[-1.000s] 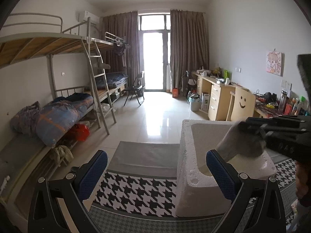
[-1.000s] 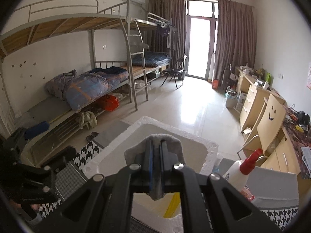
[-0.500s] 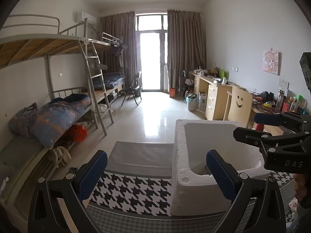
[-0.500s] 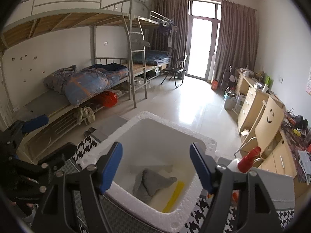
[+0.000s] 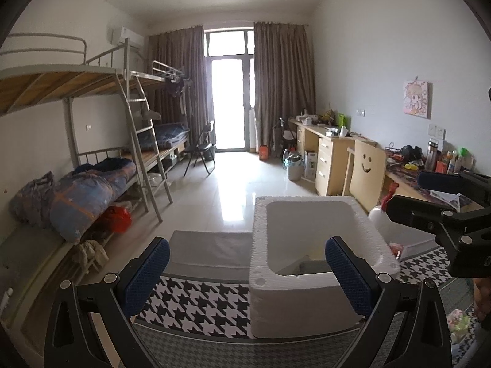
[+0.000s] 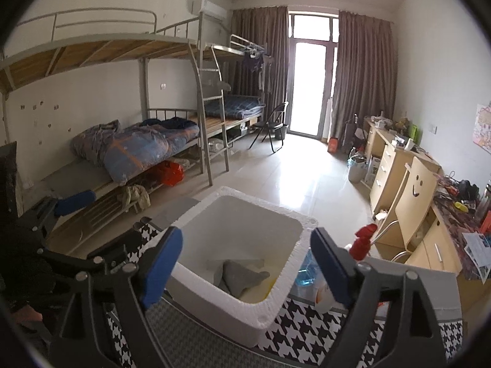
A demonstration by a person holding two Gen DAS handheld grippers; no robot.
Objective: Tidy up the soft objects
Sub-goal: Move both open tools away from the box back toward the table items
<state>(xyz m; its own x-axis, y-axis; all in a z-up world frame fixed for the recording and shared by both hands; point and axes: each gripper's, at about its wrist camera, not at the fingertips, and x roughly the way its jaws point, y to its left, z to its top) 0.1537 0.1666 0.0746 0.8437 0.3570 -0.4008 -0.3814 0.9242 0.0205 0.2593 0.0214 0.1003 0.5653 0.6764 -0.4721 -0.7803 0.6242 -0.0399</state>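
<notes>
My right hand-held gripper stands wide, its jaws having just been opening, and nothing is between the blue pads. My left hand-held gripper is likewise wide and empty; in the right wrist view it appears at the left edge, well apart from the box.

Step in hand: release completed. The grey sock lies loose on the floor of the white foam box, just beyond my right fingertips, with a yellow item partly showing beside it. From the left wrist view only a grey strip of the contents is visible over the near wall of the foam box. I judge this item as stowed.

The box stands on the houndstooth mat that covers the surface. To its right stands a spray bottle with a red trigger, touching or just beside the box wall.

Next move: locate another soft object. A pale crumpled item shows at the near right edge of the left wrist view; I cannot tell what it is. Reaching it calls for swinging a gripper away from the box, right and near, jaws kept wide, clear of the spray bottle.

Farther off, the bunk bed with its quilt lies at the left, outside reach.
</notes>
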